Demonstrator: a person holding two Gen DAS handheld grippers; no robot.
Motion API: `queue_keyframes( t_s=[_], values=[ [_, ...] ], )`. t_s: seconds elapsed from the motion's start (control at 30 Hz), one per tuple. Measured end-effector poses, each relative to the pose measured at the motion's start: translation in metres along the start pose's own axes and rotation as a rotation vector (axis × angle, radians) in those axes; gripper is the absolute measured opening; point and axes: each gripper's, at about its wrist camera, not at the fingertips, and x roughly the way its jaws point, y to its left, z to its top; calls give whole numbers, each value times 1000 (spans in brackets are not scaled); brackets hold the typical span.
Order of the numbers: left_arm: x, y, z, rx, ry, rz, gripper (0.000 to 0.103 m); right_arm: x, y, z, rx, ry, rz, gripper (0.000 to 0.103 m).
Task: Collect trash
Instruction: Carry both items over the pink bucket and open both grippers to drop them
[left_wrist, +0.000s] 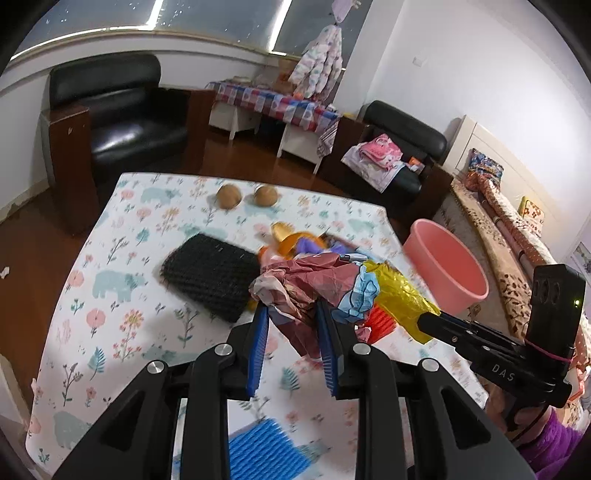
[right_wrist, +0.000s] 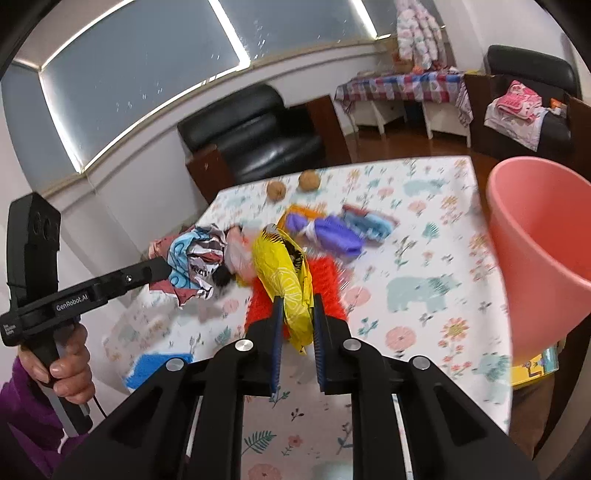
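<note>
My left gripper (left_wrist: 291, 314) is shut on a crumpled maroon, white and light-blue wrapper (left_wrist: 306, 277), held above the floral tablecloth (left_wrist: 122, 295). The right wrist view shows that same left gripper (right_wrist: 162, 266) from the side, with its wrapper (right_wrist: 199, 254) bunched at the tips. My right gripper (right_wrist: 297, 310) is shut on a yellow foil wrapper (right_wrist: 280, 266), which sticks up between the blue pads. From the left wrist view, the right gripper (left_wrist: 424, 321) and its yellow wrapper (left_wrist: 399, 291) sit just right of my left one. A pink basin (right_wrist: 535, 240) stands at the table's right edge.
On the cloth lie a red foam net (right_wrist: 325, 280), a black foam net (left_wrist: 210, 273), a blue foam net (left_wrist: 258, 443), a purple wrapper (right_wrist: 325, 232) with orange scraps, and two brown round nuts (left_wrist: 229, 195) at the far edge. Black armchairs stand behind the table.
</note>
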Motion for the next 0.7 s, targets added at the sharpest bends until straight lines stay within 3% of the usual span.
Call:
queue_keyframes(
  t_s=[0.17,0.7],
  values=[
    [1,-29,12,34,-25,-38,25,-24,-22,8,53,-68,-48,15],
    [56,-155,51,155,-31,-173,25,-88,-111,26,185,-230,-396,15]
  ],
)
